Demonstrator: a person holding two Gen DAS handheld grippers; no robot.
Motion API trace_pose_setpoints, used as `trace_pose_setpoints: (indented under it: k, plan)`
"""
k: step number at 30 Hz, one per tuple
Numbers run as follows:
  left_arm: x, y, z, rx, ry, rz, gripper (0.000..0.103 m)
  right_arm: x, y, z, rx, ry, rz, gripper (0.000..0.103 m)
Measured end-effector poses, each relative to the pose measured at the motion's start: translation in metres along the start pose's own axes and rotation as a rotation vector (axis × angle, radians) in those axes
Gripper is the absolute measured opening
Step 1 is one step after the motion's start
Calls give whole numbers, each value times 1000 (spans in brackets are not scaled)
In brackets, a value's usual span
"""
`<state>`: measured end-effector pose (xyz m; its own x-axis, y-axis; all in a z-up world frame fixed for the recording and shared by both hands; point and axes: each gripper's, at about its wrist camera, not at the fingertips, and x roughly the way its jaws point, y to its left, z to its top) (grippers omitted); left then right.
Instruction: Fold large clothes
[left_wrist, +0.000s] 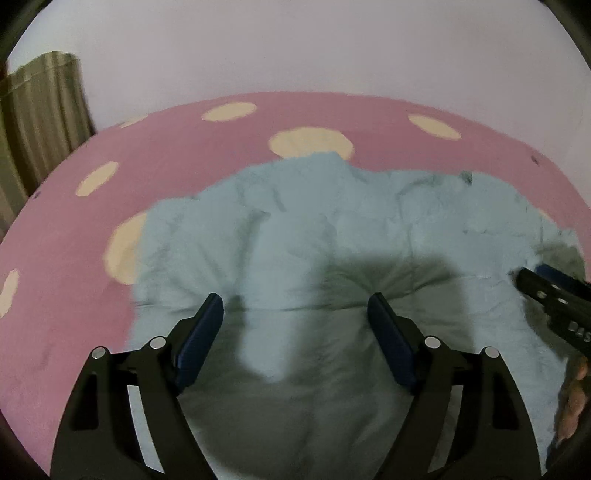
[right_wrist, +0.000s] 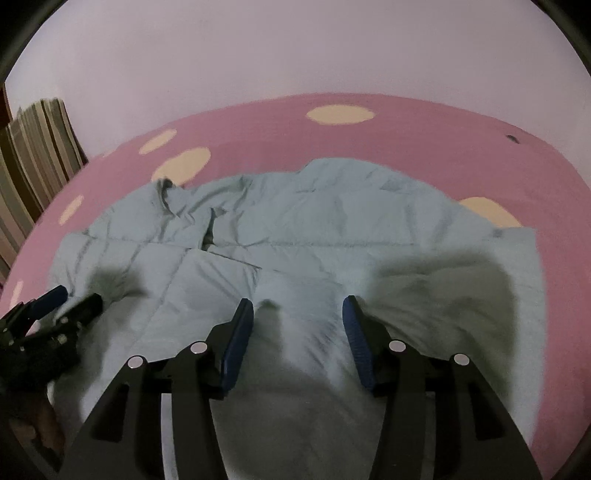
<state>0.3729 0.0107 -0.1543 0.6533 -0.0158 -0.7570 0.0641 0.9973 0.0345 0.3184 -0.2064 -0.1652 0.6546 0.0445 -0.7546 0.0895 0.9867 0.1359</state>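
Garment: we see a pale blue quilted jacket (left_wrist: 332, 229) spread flat on a pink cover with cream spots (left_wrist: 221, 147); whether a bed or the floor lies beneath, we cannot tell.
Jacket edges: in the left wrist view its near part runs out of the frame, and shadow darkens much of the padding, so we cannot read its seams there.
Jacket detail: in the right wrist view a rumpled fold near the far left looks like a collar or sleeve end, too soft to tell which.
Left gripper (left_wrist: 295, 306): our fingers (left_wrist: 210, 314) stand wide apart over the jacket, nothing pinched between them; whether the tips touch the cloth we cannot make out.
Right gripper (right_wrist: 298, 310): our fingers (right_wrist: 242, 325) stand partly apart with a ridge of padded cloth rising between them; the pads do not seem to press on it, though motion blur smears that spot.
Other views: the right gripper shows only as a dark, cropped piece at the right edge of the left wrist view; the left one shows likewise at the left edge of the right wrist view.
Hand (left_wrist: 574, 398): blurred at the frame's edge, mostly cut off.
Backdrop: a plain pale wall (left_wrist: 295, 48) and a striped curtain (left_wrist: 40, 110), partly cropped.
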Motion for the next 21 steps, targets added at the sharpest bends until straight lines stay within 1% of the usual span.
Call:
trace_pose_setpoints:
  k: [2,3,5,7,9,10,13,15,17,18,19,21]
  plan:
    - [-11,16,-5,-35,-22,20,81,-14,-13,-8,17,-15,-20,51]
    - [-10,27,-9,-58,-14,35,81,-18,-19,-13,28,-14,-28,51]
    - [1,37,-15,-73,33,35,81,-14,-33,-23,53,18,-37,51]
    - [17,41,-20,-79,88,3,83,-1,-41,-30,71,50,-3,51]
    - [20,43,-21,-84,91,-3,84,3,-40,-31,63,50,-1,51]
    - [16,44,-19,-88,86,-4,84,-1,-37,-29,57,44,-6,51]
    - [-3,49,-20,-91,74,-14,84,-25,-38,-27,65,13,23,51]
    - [-20,55,-27,-92,64,-20,84,-46,-42,-33,56,-8,9,51]
    - [-40,66,-40,-94,52,-32,84,-66,-50,-43,56,-17,1,54]
    - [-50,71,-47,-98,49,-36,84,-75,-55,-49,61,-16,0,58]
    - [-61,77,-58,-106,55,-42,84,-87,-61,-58,69,-13,0,59]
    - [-80,89,-79,-126,70,-55,84,-104,-72,-76,77,-3,-13,59]
